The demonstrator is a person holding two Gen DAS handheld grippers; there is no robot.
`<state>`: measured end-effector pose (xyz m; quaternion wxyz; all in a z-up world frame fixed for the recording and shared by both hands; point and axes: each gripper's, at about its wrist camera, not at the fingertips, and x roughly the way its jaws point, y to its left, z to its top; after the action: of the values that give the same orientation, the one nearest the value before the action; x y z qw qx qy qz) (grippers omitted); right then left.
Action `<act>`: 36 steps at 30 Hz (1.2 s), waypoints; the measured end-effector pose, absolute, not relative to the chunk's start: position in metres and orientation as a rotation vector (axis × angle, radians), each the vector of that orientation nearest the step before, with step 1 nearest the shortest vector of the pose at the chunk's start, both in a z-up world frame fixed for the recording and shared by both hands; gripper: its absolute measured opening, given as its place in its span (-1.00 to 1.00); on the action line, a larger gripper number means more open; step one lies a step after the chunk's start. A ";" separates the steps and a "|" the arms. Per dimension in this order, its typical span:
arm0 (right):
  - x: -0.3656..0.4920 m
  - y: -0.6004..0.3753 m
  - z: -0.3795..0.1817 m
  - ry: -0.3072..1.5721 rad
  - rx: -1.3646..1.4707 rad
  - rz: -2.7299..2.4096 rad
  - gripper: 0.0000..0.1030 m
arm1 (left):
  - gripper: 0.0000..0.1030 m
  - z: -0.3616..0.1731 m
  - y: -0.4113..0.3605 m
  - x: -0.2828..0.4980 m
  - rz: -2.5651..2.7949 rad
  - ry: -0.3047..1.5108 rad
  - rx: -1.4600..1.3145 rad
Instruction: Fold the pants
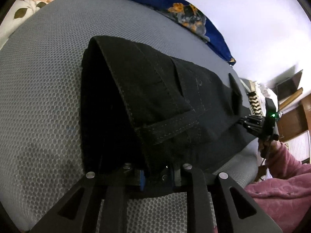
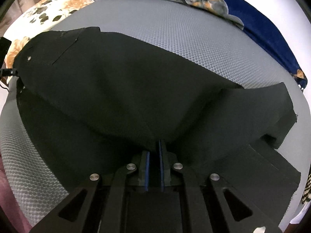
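Surface: grey honeycomb-mesh mattress [image 1: 44,89], broad and domed by the lens.
Far edge: blue floral blanket [image 1: 196,21] bunched along the rim, cream floral pillow [image 2: 58,5] at the left corner.
Room: white wall behind, wooden furniture [image 1: 291,114] at the right.
Person: pink fleece sleeve [image 1: 287,176] low at the right in the left wrist view.
Left gripper [image 1: 157,176]: low over the near edge of the mattress, jaws pinched on the waistband end of the black pants [image 1: 155,101].
Right gripper [image 2: 154,167]: level with the cloth, blue-lined fingers [image 2: 161,167] nearly together, nipping a fold.
Pants: lifted off the mattress in a tent between both grippers, lower layer flat beneath, leg ends trailing right in the right wrist view.
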<state>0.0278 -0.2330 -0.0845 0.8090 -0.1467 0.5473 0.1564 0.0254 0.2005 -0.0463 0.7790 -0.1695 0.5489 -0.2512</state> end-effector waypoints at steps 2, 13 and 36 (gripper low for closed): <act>0.027 -0.233 -0.085 1.165 -0.313 0.333 -0.88 | -0.59 -0.044 0.202 0.023 -0.530 1.209 -0.377; 0.022 -0.239 -0.087 1.124 -0.283 0.351 -0.88 | 0.45 -0.016 0.220 0.005 -0.360 1.189 -0.265; 0.016 -0.236 -0.079 1.053 -0.293 0.323 -0.91 | -0.62 -0.028 0.233 0.012 -0.226 1.126 -0.842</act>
<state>0.0163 -0.2363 -0.0789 0.8419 -0.1387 0.4985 0.1529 0.0120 0.2327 -0.0284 0.7571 -0.3862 0.5166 -0.1035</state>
